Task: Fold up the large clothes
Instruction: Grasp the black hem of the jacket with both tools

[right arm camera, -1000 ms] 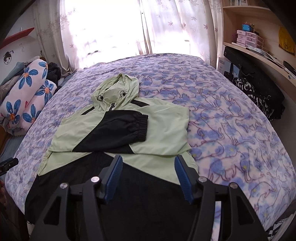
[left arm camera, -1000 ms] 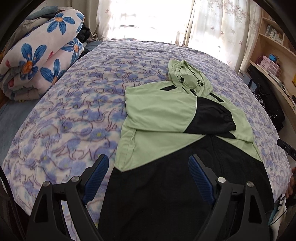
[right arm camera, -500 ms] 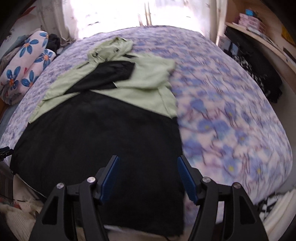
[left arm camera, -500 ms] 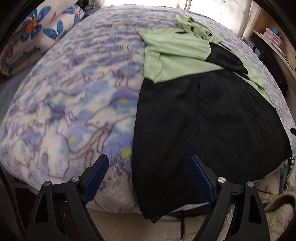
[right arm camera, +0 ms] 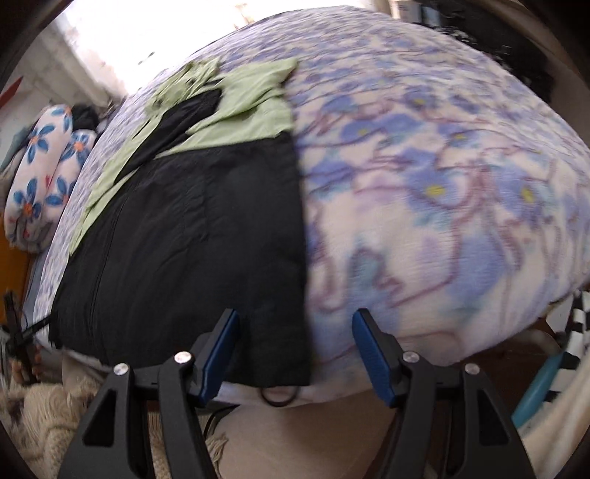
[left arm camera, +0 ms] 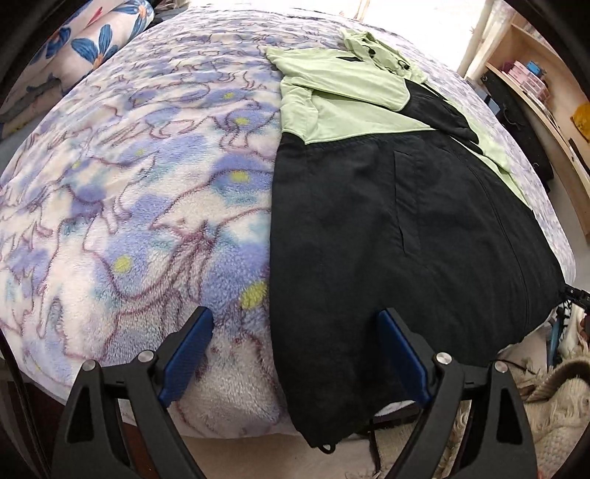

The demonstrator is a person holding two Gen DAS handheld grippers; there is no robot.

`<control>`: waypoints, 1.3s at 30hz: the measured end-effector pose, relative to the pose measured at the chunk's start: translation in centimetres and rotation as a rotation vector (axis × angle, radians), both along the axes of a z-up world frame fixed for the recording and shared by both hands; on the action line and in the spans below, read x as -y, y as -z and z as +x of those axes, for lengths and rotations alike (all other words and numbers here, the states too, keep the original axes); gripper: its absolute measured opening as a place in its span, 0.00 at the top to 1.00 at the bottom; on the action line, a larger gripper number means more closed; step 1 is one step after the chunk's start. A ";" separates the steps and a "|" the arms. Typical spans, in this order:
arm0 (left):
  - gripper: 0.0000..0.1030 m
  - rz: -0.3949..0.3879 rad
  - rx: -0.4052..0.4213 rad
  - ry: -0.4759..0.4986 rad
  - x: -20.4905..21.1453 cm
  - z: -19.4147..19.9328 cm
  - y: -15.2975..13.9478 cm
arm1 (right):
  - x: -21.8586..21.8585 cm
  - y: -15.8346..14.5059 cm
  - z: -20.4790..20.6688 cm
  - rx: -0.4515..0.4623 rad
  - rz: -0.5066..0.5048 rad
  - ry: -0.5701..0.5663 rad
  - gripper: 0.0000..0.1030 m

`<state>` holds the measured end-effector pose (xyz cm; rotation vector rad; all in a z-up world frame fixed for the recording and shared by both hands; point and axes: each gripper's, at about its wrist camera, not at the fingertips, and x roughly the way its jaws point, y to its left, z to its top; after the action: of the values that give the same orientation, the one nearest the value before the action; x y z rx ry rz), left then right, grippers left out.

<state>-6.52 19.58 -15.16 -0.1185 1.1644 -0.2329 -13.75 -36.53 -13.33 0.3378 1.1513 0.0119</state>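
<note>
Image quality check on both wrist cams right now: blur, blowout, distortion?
Left wrist: sharp, fleece blanket and black-and-green jacket crisp; window at top right blown out; strong fisheye bulge, dark vignette corners. Right wrist: motion blur smears the blanket and jacket, though the right gripper stays sharp; window top left overexposed.

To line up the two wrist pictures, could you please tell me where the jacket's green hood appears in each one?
Left wrist view: the green hood lies at the top, right of centre, at the jacket's far end.
Right wrist view: the hood shows upper left, blurred, again at the far end.
Shared landmark: the rolled flowered quilt, top left in the left view, at the left edge in the right view.
</note>
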 end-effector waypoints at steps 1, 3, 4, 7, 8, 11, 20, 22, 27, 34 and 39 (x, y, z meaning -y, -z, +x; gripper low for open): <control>0.14 -0.003 0.001 0.005 0.0 -0.2 -0.1 | -0.5 0.0 0.3 -0.002 -0.007 -0.017 0.48; 0.14 -0.015 0.006 0.007 0.0 -0.6 -0.3 | -1.2 -0.2 0.5 0.002 -0.013 -0.042 0.56; 0.14 -0.030 0.006 0.003 -0.1 -0.7 -0.4 | -1.2 -0.3 0.2 0.002 -0.007 -0.051 0.58; 0.14 -0.073 0.009 -0.004 -0.6 -1.2 -0.6 | -1.0 -0.4 0.0 0.008 0.009 -0.058 0.71; 0.16 -0.073 0.011 -0.007 -0.7 -1.4 -0.6 | -0.8 -0.5 -0.1 0.009 0.020 -0.054 0.74; 0.26 -0.064 0.011 -0.013 -0.9 -1.6 -0.7 | -0.9 -1.2 -0.2 0.019 0.016 -0.067 0.77; 0.37 -0.077 -0.027 0.032 -0.4 -2.0 -0.4 | -2.3 -1.6 0.7 0.022 -0.039 -0.133 0.77; 0.33 -0.074 -0.038 0.038 -0.2 -1.8 0.2 | -1.5 -0.5 0.8 -0.007 -0.023 -0.113 0.77; 0.22 -0.017 -0.034 0.056 1.9 -1.4 0.4 | -1.1 0.4 0.8 -0.011 0.013 -0.078 0.77; 0.94 0.003 -0.087 0.002 3.4 -0.5 -1.2 | -3.1 -1.4 0.9 0.041 -0.101 -0.085 0.79; 0.97 -0.121 -0.057 -0.101 2.6 -1.0 -4.5 | -3.1 -5.6 0.5 0.141 -0.126 -0.026 0.84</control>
<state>-7.55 16.97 -10.61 -0.2915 1.1970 -0.2122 -13.25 -33.43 -7.71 0.2065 1.0116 -0.0143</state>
